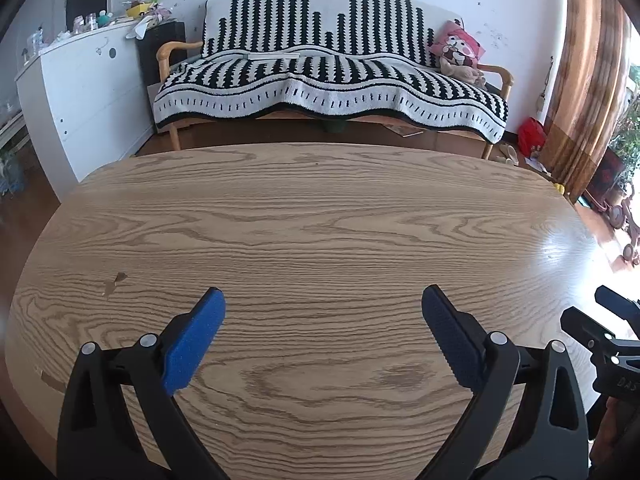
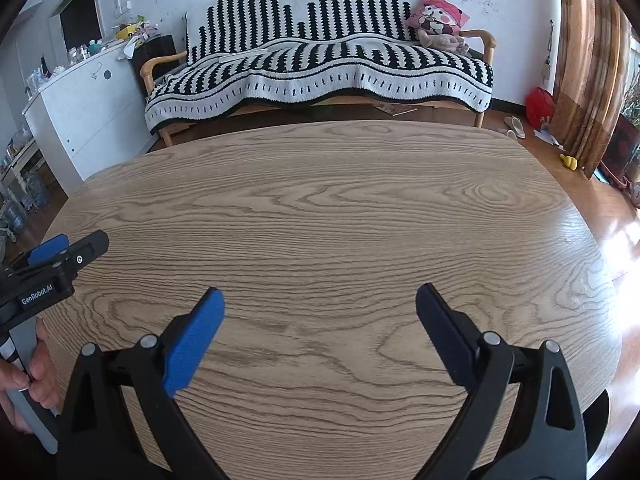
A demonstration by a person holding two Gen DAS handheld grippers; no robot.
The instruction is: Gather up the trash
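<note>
Both grippers hover over a bare wooden table [image 1: 320,220]; no piece of trash shows on it in either view. My left gripper [image 1: 322,300] is open, its blue-padded fingers [image 1: 196,340] wide apart with nothing between them. My right gripper [image 2: 318,300] is open too, with only table [image 2: 320,220] between its fingers. The right gripper's black body [image 1: 612,344] shows at the right edge of the left wrist view. In the right wrist view the left gripper [image 2: 68,252] sits at the left edge, a hand [image 2: 24,376] around its handle.
Beyond the table's far edge stands a sofa [image 1: 328,80] under a black-and-white blanket, with a pink cushion [image 1: 458,46]. A white cabinet [image 1: 84,92] with clutter on top is at the left. A curtain [image 1: 588,72], a red bag [image 1: 531,136] and small floor items are at the right.
</note>
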